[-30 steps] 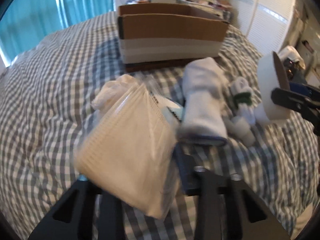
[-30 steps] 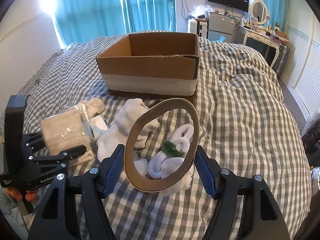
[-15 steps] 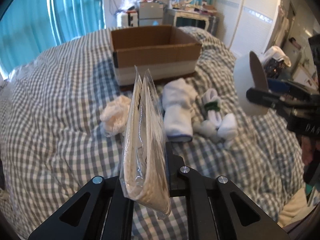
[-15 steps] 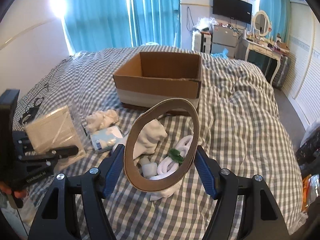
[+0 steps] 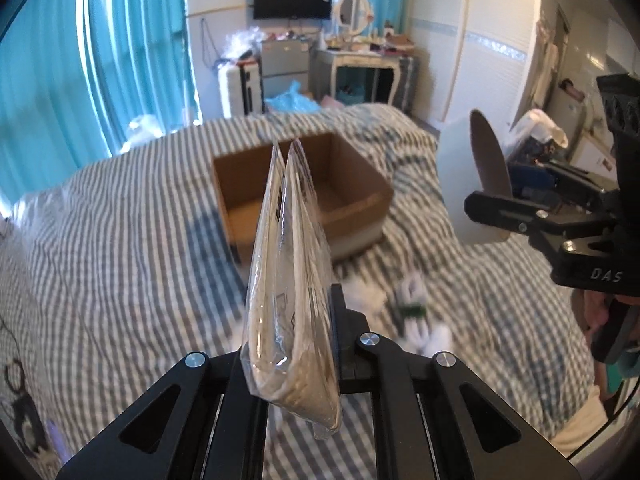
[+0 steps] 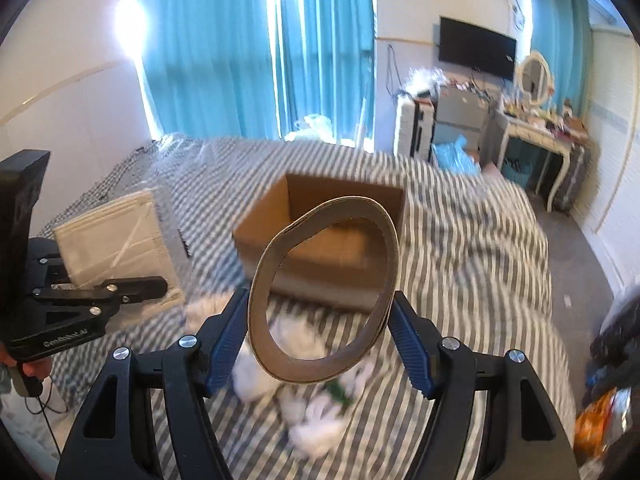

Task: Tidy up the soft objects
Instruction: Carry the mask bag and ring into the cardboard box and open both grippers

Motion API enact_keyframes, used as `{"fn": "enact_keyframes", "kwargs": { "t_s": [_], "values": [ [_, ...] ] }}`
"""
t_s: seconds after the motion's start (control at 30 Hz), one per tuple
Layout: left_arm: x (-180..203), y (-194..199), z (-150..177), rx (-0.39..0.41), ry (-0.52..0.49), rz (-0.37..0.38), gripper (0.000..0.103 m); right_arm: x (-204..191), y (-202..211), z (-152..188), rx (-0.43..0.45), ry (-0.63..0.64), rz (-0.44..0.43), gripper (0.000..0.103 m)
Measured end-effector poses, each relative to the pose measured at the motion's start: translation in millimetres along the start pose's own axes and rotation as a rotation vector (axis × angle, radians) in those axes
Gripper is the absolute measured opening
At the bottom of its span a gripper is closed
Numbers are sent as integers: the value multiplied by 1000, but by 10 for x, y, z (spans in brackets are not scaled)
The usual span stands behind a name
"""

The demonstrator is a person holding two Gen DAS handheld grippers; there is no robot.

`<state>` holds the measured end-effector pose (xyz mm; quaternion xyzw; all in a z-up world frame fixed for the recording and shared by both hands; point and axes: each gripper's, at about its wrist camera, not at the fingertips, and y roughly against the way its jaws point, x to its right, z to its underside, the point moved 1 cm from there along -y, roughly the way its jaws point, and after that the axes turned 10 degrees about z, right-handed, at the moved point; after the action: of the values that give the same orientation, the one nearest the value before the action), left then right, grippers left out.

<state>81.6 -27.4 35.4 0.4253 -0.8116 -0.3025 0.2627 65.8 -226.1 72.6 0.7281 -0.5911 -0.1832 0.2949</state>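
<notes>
Checked grey-and-white bedding covers a bed (image 6: 480,264) in a room with turquoise curtains (image 6: 224,48); places below are given relative to the open cardboard box (image 6: 332,240) in the middle of the bed. Nearest the box's front, the left gripper (image 5: 292,364) is clamped on a clear packet of pale face masks (image 5: 290,280), held on edge in the air. Beside it, the right gripper (image 6: 320,344) squeezes a wide roll of tape (image 6: 324,300) between its blue pads, bending it oval. Under both, white rolled socks (image 6: 312,412) lie on the bedding just before the box. Behind the box stand a dresser and a wall television (image 6: 476,48). Both items appear lifted for carrying; the next move likely calls for reaching forward over the box's rim, then releasing inside.
</notes>
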Motion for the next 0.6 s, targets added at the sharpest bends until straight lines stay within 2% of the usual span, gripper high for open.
{"fn": "enact_keyframes", "kwargs": {
  "t_s": [0.17, 0.3, 0.47, 0.6],
  "values": [
    [-171, -253, -388, 5, -10, -23, 7, 47, -243, -614, 40, 44, -16, 69],
    [-343, -527, -686, 14, 5, -17, 7, 28, -677, -996, 37, 86, -42, 69],
    [-546, -842, -879, 1, -6, -53, 7, 177, -1319, -1231, 15, 31, -76, 69],
    [-731, -1153, -907, -41, 49, -47, 7, 158, -1699, -1200, -35, 38, -95, 69]
  ]
}}
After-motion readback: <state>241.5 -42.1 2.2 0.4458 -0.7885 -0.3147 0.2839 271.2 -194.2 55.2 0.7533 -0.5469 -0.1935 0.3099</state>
